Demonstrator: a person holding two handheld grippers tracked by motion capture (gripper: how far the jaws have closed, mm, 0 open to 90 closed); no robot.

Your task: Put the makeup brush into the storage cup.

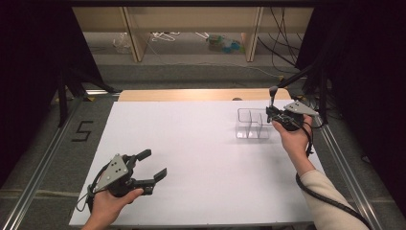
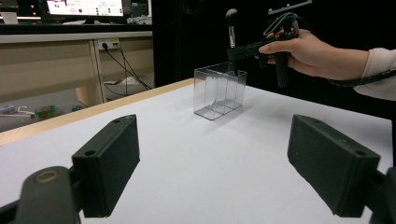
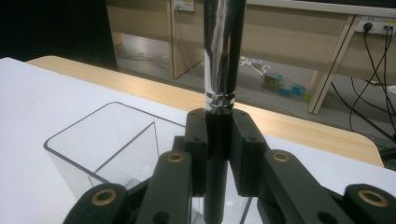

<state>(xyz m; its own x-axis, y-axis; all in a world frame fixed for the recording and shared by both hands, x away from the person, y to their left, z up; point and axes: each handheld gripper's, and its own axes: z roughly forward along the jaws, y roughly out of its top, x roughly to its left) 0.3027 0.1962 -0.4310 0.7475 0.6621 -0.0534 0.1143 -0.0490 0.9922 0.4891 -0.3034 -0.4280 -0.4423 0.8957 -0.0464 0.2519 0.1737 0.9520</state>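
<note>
Left gripper (image 1: 152,165) rests low on white table (image 1: 191,158) near front-left edge, jaws spread wide, nothing btwn them. Clear divided box (image 1: 253,123) sits far right. Right gripper (image 1: 274,115) hovers just over box, jaws clamped on makeup brush (image 3: 219,84), held upright, bristle end up.

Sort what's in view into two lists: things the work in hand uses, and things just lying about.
In use:
- black-handled makeup brush with a silver ferrule, upright
- right gripper, shut on the brush
- clear plastic divided organiser box, below the brush

Lying about:
- left gripper, open and idle over the white table
- clutter on the floor beyond the table
</note>
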